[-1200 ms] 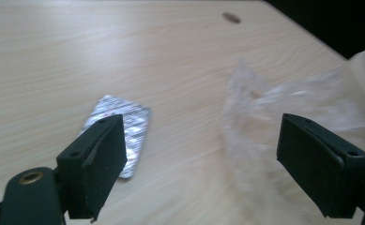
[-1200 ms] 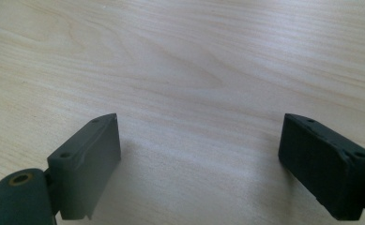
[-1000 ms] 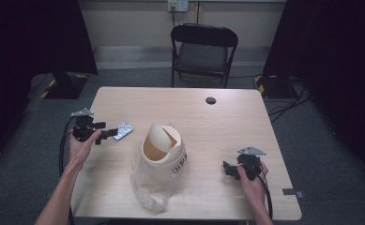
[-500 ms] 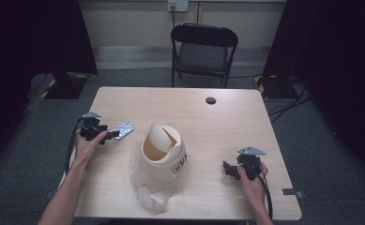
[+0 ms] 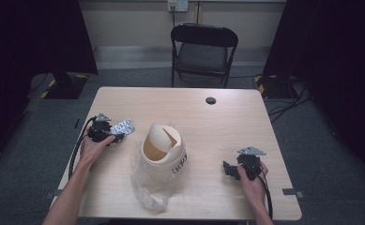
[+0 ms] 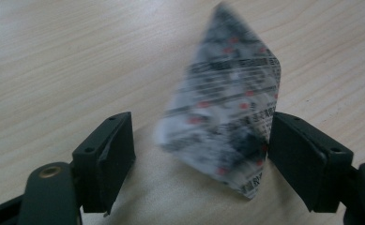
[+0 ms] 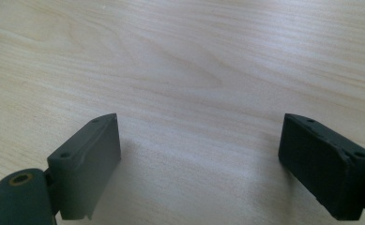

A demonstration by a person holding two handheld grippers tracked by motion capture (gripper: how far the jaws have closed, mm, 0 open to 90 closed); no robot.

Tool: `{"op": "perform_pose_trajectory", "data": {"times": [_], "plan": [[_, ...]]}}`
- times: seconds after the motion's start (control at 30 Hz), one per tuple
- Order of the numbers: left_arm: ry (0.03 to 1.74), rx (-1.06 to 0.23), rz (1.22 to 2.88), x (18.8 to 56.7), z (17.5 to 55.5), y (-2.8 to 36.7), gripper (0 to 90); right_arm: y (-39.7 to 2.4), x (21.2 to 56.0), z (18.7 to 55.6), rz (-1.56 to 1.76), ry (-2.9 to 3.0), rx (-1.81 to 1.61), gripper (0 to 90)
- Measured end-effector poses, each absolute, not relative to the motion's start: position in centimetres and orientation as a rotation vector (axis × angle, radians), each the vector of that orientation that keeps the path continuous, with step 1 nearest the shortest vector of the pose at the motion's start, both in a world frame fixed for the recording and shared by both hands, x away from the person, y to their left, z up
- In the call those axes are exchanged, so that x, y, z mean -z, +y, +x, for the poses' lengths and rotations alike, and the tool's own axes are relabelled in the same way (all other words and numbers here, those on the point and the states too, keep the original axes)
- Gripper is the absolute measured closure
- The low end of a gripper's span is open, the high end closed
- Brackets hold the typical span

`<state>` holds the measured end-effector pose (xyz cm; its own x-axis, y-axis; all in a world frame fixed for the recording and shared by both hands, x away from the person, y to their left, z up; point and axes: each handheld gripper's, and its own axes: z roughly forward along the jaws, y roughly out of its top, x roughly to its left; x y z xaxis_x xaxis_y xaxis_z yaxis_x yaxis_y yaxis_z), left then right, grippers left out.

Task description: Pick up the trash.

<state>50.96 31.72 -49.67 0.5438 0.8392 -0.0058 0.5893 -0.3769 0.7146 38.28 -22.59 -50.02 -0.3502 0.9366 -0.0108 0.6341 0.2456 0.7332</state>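
High view: left tool (image 5: 116, 135) sits open around a silver printed packet (image 5: 123, 127) on the desk (image 5: 208, 122), beside a lined bin (image 5: 163, 151). Packet touches one jaw only. Right tool (image 5: 231, 169), well apart, is open and empty.

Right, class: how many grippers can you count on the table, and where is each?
2. The left gripper is at the table's left side by a printed packet; the right gripper is near the front right. None looks hidden.

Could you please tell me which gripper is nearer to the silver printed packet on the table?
Left. The left gripper is right at the silver printed packet, with the packet between its open fingers. The right gripper rests far across the table, beyond the swing-lid bin.
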Motion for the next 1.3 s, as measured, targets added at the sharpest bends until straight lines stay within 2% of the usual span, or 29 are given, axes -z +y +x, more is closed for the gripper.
{"op": "perform_pose_trajectory", "data": {"times": [0.07,0.17,0.33,0.67,1.3], "plan": [[1.147,-0.474,2.104,49.6,50.9,31.8,29.3,-22.6,50.0,38.3,1.431,2.073,-0.896,12.2],[1.149,-0.472,2.104,49.5,50.8,31.7,31.2,-22.6,50.0,38.3,1.431,2.073,-0.896,12.2],[1.145,-0.477,2.112,49.4,50.7,31.7,31.3,-22.6,50.0,38.3,1.431,2.073,-0.896,12.2],[1.093,-0.374,2.073,48.5,49.5,31.5,31.3,-22.6,50.0,38.3,1.431,2.073,-0.896,12.2],[1.036,-0.392,1.969,47.1,45.6,31.9,33.7,-22.6,50.0,38.3,1.431,2.073,-0.896,12.2]]}}
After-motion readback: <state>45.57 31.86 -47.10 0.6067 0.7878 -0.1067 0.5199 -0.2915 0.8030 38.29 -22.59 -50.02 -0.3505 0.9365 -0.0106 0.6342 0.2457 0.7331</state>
